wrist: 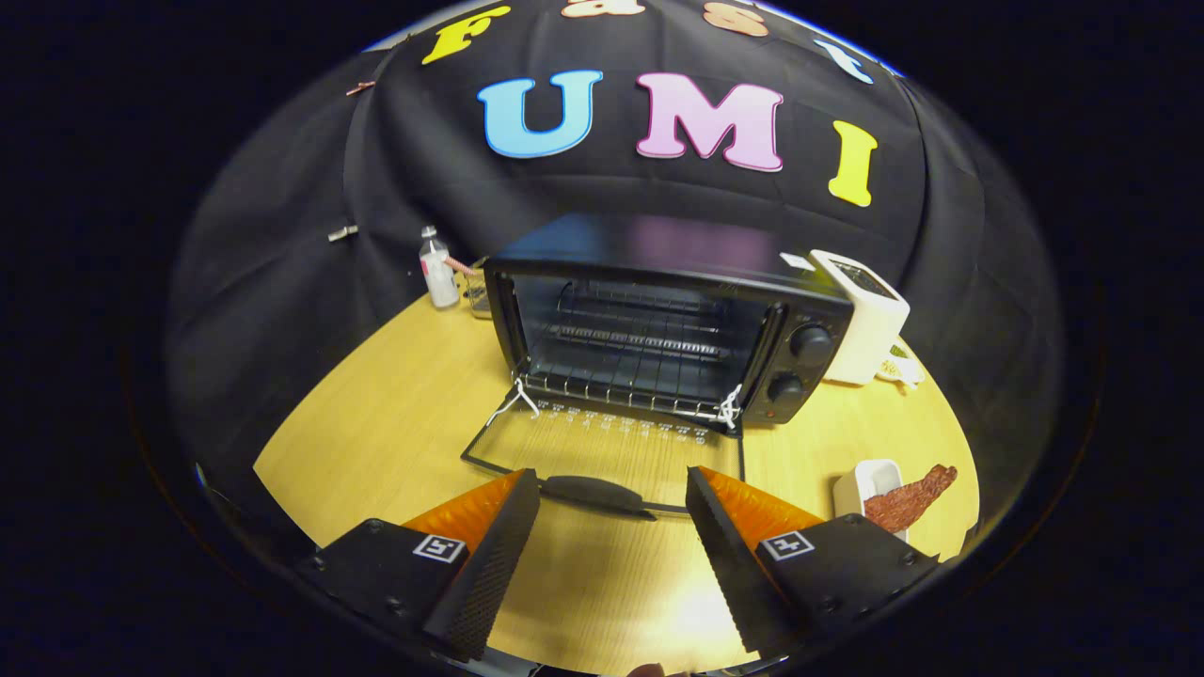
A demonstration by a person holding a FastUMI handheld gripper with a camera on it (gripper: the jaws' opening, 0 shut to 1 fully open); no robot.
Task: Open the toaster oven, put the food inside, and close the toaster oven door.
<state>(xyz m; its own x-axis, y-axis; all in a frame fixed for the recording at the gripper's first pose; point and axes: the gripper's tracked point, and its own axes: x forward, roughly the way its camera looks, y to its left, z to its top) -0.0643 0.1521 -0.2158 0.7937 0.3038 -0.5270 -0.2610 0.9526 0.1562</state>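
Observation:
A black toaster oven [658, 310] stands on the wooden table [395, 423] with its glass door [611, 451] folded down flat toward me. The door's dark handle [597, 494] lies just ahead of and between my fingers. Inside, a wire rack [630, 376] is bare. My gripper [611, 527] is open with nothing between the fingers, just above the table in front of the door. A reddish-brown strip of food [908, 498] leans out of a small white dish [865, 487] to the right of the right finger.
A white appliance [861, 315] stands against the oven's right side. A small clear bottle [436, 271] stands at the back left of the oven. Two control knobs [809, 343] sit on the oven's right panel.

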